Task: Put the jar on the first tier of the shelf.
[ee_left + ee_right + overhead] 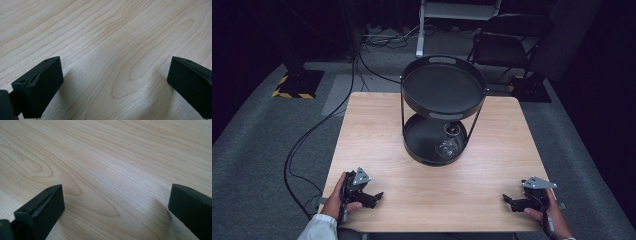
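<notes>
Two round black trays are making up a tiered stand (443, 107) that is sitting toward the far middle of the wooden table (377, 135). A clear glass carafe (448, 142) is lying in the lower tray, its neck pointing away from the person; the upper tray is overhanging it, so part of the glass is hidden and its outline is hard to make out against the dark metal.

Near the front left corner, the left gripper (373, 198) is resting on the tabletop in the person's left hand (338, 199), well apart from the stand. Its own view is showing its jaws spread wide, with bare wood grain between them. At the front right corner, the right gripper (510, 201) is lying in the right hand (546, 214), jaws likewise wide apart and holding nothing. A white sleeve (319, 228) is being cut off by the bottom edge.

Beyond the table, a dark chair (507, 37) and cables (312, 135) on the grey floor are fading into shadow.
</notes>
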`<control>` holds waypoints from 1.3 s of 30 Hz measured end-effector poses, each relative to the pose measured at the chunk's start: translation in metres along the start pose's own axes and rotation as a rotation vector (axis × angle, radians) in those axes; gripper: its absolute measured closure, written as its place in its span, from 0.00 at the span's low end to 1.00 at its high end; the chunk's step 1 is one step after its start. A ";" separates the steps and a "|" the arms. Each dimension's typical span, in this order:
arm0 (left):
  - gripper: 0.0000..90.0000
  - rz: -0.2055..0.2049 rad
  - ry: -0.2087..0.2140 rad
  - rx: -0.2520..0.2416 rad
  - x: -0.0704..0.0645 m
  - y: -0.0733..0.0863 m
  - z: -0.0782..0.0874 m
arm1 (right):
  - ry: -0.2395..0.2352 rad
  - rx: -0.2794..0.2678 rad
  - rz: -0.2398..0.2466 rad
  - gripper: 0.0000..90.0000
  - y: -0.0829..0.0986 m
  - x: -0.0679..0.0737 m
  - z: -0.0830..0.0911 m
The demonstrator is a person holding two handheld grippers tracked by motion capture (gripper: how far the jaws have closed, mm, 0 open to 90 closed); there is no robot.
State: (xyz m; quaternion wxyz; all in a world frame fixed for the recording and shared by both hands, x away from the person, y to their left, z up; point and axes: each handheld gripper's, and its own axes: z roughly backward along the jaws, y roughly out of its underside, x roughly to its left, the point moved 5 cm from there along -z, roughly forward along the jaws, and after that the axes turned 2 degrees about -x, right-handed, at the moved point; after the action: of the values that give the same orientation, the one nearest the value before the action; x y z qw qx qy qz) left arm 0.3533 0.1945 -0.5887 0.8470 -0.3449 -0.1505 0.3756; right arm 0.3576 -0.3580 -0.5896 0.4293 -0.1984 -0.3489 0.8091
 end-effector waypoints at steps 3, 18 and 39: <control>0.00 0.000 0.001 0.000 0.000 0.000 0.000 | -0.013 0.004 -0.018 0.00 0.002 -0.002 0.001; 0.00 0.000 0.001 0.000 0.000 0.000 0.000 | -0.019 0.005 -0.018 0.00 0.002 -0.002 0.000; 0.00 -0.002 0.000 -0.001 0.000 0.000 0.000 | -0.018 0.005 -0.018 0.00 0.002 -0.002 0.000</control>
State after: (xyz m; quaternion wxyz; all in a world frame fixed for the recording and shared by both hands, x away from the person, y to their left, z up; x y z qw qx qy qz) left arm 0.3532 0.1944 -0.5887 0.8471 -0.3452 -0.1512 0.3747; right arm 0.3581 -0.3606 -0.5907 0.4339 -0.1870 -0.3526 0.8077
